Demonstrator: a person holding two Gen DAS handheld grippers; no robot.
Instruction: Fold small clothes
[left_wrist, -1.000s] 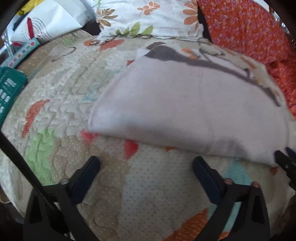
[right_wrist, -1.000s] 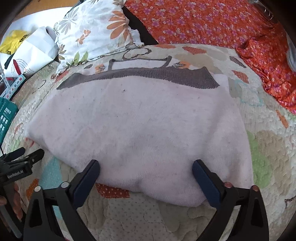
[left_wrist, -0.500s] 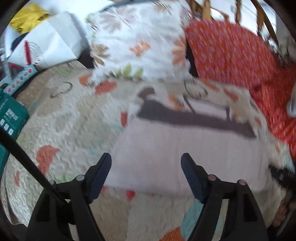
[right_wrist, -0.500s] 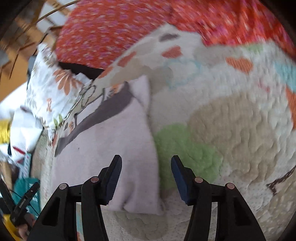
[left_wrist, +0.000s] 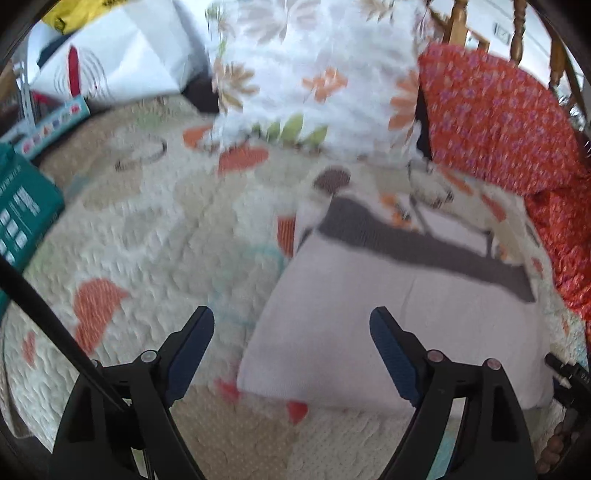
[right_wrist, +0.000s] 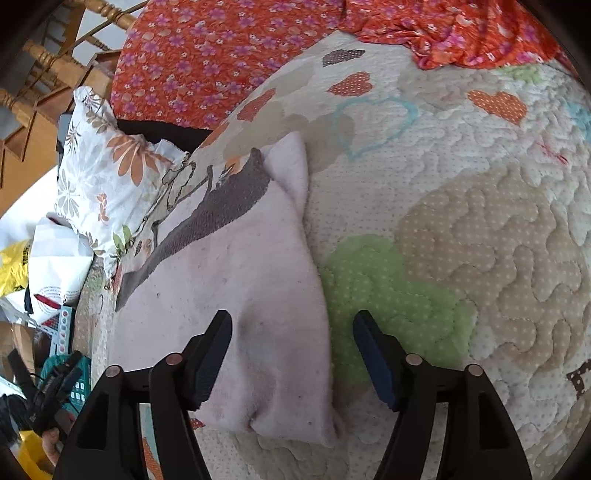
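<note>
A folded pale pink garment (left_wrist: 406, 325) with a grey band along its far edge lies flat on the quilt (left_wrist: 155, 236). My left gripper (left_wrist: 293, 350) hovers over the garment's near left corner. Its jaws are opening and the pads touch nothing. In the right wrist view the same garment (right_wrist: 229, 280) runs away to the upper left. My right gripper (right_wrist: 291, 354) straddles its right-hand edge, above the cloth. Those jaws are opening too, and the pads are off the cloth. The left gripper (right_wrist: 55, 384) shows at the lower left, in a hand.
A floral pillow (left_wrist: 314, 74) and an orange flowered cloth (left_wrist: 498, 122) lie beyond the garment. A teal box (left_wrist: 22, 210) and a white bag (left_wrist: 118, 62) sit off the quilt's left side. A wooden rail (right_wrist: 48, 62) stands behind. Bare quilt (right_wrist: 461, 221) spreads right of the garment.
The left gripper has lifted and drawn back, so the garment looks smaller and farther. The right gripper has rolled and slid from the garment's near edge to its right edge; its jaws narrowed, then widened.
</note>
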